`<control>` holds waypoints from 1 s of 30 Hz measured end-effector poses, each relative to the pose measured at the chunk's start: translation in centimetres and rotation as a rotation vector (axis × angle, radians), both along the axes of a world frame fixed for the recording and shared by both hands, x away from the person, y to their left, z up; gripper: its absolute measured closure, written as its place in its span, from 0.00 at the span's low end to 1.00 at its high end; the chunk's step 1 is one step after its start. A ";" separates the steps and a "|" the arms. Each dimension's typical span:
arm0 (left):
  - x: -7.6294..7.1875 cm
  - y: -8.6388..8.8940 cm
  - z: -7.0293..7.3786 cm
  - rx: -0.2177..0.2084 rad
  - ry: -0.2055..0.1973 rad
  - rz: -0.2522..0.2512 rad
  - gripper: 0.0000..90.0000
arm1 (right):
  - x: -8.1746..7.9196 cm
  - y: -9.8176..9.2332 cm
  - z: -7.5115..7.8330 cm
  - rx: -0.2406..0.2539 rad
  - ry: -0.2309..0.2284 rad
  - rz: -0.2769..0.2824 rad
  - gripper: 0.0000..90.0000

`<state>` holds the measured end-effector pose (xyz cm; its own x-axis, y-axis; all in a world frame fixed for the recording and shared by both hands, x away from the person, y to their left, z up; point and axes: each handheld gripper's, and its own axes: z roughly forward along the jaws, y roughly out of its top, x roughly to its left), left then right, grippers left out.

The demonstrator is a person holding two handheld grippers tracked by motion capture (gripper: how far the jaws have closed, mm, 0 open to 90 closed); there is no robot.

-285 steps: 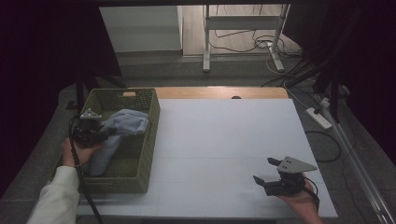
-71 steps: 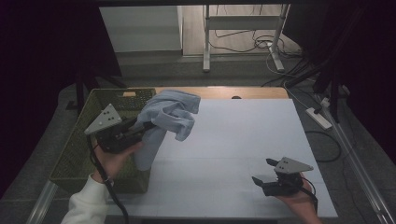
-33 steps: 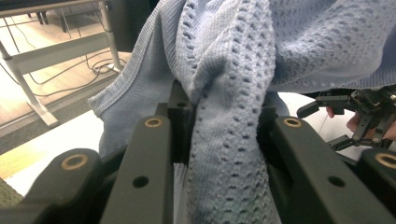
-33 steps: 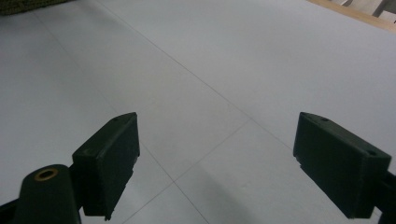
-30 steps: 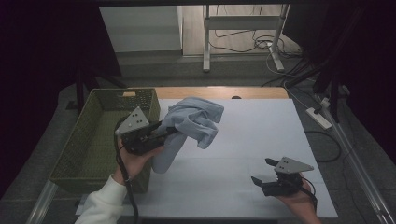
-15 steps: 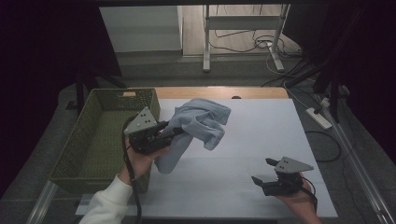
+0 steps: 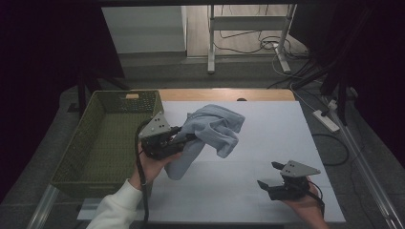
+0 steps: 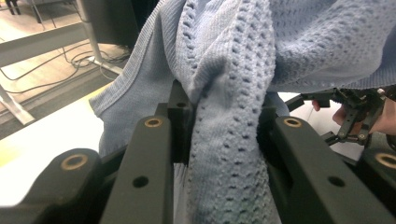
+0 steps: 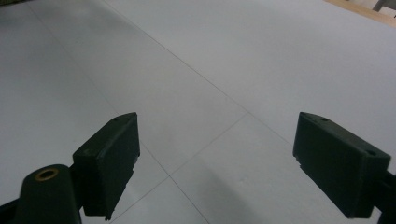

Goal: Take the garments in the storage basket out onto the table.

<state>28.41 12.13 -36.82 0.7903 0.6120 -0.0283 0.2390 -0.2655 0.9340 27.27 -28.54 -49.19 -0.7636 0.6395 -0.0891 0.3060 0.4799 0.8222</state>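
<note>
left gripper (image 7: 184, 138) clamps blue knit sweater (image 7: 212, 129); right gripper (image 7: 268, 177) jaws apart, holding nothing.

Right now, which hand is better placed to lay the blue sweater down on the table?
Left: the left gripper already clamps the blue sweater above the white table; the right gripper sits open and apart.

Overhead table (image 7: 267, 143) view; two close jaw-level cameras.

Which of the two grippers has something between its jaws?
The left gripper, beside the green basket: it is shut on the light blue knitted garment. The right gripper stands open over the bare white table.
</note>
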 end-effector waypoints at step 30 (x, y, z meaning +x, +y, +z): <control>2.2 -3.8 -4.2 0.094 0.119 -0.048 0.78 | 0.1 -0.1 -0.1 -0.002 0.003 0.002 0.16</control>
<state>30.56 8.35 -41.02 0.8129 0.5784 -0.0677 0.3317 -0.3642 0.8702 27.33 -28.63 -49.27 -0.7652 0.6377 -0.0881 0.3078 0.4825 0.8200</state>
